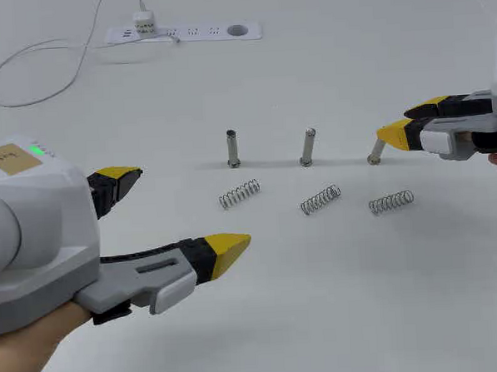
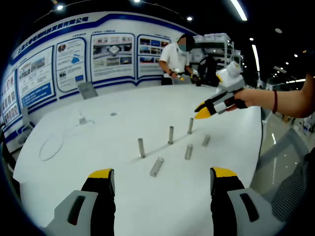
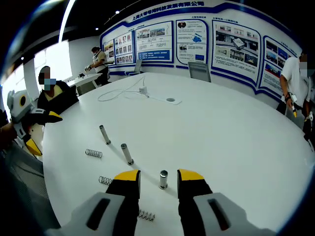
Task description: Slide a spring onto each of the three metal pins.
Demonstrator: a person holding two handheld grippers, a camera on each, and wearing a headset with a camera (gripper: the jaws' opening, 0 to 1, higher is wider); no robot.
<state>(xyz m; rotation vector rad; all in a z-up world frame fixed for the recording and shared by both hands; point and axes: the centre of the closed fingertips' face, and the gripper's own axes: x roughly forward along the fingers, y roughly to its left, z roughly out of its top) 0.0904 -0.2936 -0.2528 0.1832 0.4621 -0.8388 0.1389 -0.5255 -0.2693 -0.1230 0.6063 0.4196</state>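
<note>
Pin (image 3: 163, 179) between right gripper (image 3: 159, 176) jaws (parted).

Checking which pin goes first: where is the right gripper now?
Head view, right side: the right gripper has the rightmost pin between its open jaws, just beyond the rightmost spring.

three metal pins (image 1: 232, 149) (image 1: 308, 147) (image 1: 377, 152), three coil springs (image 1: 239, 194) (image 1: 321, 200) (image 1: 392, 202)
</note>
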